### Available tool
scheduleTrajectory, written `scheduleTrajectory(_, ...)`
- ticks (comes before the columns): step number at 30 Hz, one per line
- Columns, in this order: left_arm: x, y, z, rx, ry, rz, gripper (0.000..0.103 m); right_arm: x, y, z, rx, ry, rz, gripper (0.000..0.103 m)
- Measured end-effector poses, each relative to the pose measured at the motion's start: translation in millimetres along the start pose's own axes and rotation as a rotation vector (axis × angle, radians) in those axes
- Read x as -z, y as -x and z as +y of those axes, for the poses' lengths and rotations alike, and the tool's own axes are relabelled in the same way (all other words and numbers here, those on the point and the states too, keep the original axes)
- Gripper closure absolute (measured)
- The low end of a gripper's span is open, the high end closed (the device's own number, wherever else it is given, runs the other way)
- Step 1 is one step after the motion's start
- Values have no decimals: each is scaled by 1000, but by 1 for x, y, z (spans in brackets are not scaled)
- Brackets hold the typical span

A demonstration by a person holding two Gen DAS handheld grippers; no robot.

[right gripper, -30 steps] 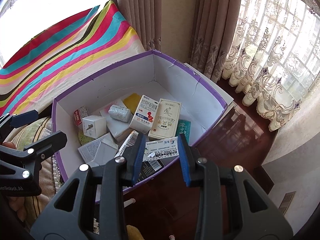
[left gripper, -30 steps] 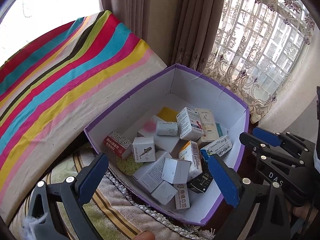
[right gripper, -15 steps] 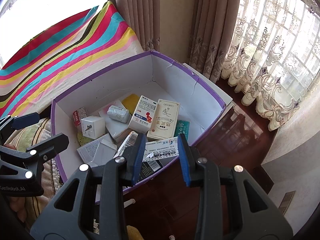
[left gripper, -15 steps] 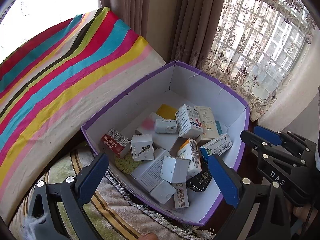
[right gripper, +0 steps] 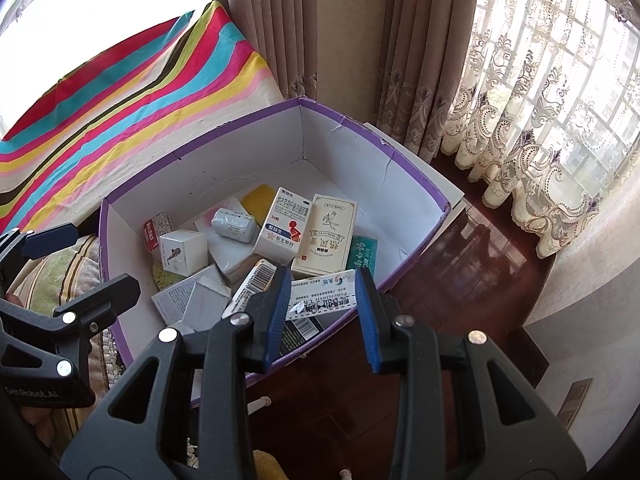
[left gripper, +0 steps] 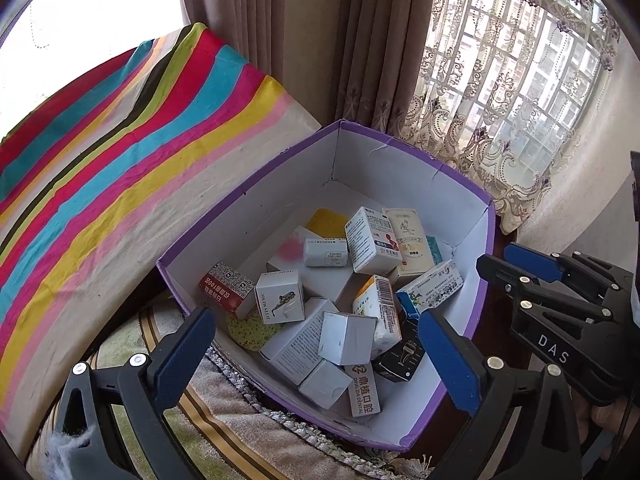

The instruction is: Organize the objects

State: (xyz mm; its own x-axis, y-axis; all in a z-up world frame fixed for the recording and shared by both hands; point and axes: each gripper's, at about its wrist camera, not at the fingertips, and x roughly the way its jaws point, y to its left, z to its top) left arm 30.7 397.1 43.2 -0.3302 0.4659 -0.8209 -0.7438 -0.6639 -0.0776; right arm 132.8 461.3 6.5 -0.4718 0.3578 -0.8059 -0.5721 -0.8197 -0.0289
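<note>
A purple-rimmed white cardboard box [left gripper: 248, 200] [right gripper: 400, 156] holds several small medicine cartons. My left gripper [left gripper: 316, 352] is open and empty, held above the box's near left side. My right gripper [right gripper: 322, 312] has its blue pads about a carton's width apart over the box's right edge. A white carton with a green and blue logo [right gripper: 320, 298] [left gripper: 430, 290] lies just beyond the pads, resting among the others; the pads do not touch it. The right gripper also shows at the right of the left wrist view [left gripper: 516, 264].
A striped colourful cloth [left gripper: 120, 152] covers furniture behind the box. A fringed rug or cushion [left gripper: 224, 412] lies under the box's near side. Dark wooden floor [right gripper: 460, 272] lies to the right, with brown curtains [right gripper: 360, 40] and lace curtains behind.
Both grippers have drifted slightly back from the box. The cartons inside have not moved.
</note>
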Motion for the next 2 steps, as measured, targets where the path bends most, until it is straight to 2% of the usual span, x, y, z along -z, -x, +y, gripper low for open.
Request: scheduleTrajectory(2, -1, -1, 0, 5, 3, 7, 0, 1, -1, 0, 2, -1, 2, 66)
